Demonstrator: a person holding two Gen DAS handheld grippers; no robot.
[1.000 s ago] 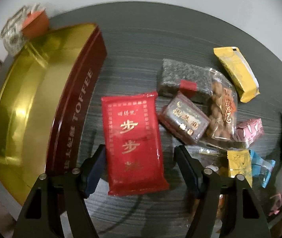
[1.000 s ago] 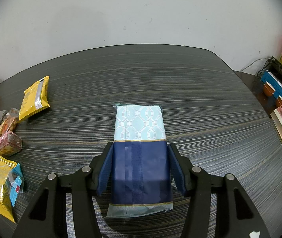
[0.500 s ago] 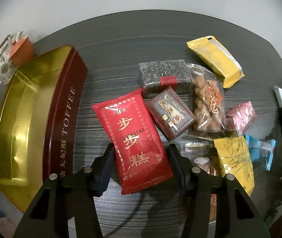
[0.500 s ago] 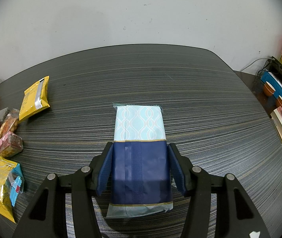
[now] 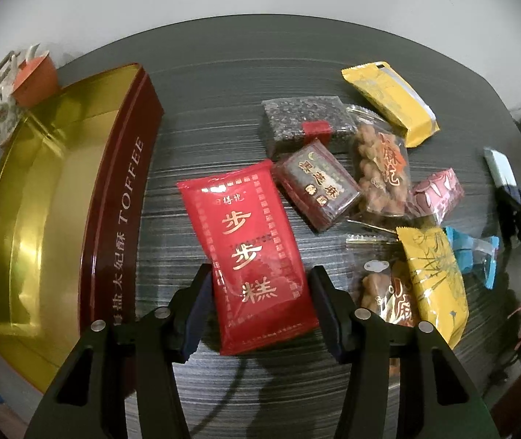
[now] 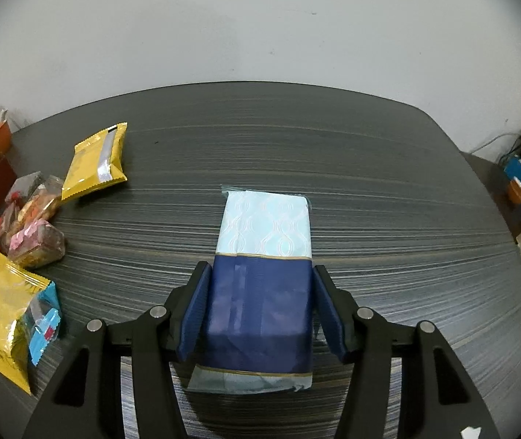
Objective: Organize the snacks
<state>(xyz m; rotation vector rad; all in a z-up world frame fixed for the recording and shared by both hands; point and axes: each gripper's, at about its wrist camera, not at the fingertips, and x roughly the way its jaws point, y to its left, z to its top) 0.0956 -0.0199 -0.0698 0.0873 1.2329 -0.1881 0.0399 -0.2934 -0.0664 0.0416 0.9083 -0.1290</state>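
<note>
A red snack packet (image 5: 249, 248) with gold characters sits between the fingers of my left gripper (image 5: 260, 292), both pads pressing its lower sides. It casts a shadow on the dark table below. An open gold-lined toffee tin (image 5: 121, 201) with nothing in it stands just left of that gripper. My right gripper (image 6: 260, 296) is shut on the navy half of a navy and pale blue pack (image 6: 264, 226), which lies flat on the table.
Right of the red packet lies a cluster of snacks: a dark maroon block (image 5: 315, 190), a grey seed bar (image 5: 304, 120), twisted snacks in clear wrap (image 5: 377, 172), two yellow packets (image 5: 392, 102) and a pink sweet (image 5: 436, 190). A teapot (image 5: 0, 109) stands behind the tin.
The left jaws have closed in from well apart onto the red packet, which now tilts and sits off the table. The right gripper and its pack have not moved.
</note>
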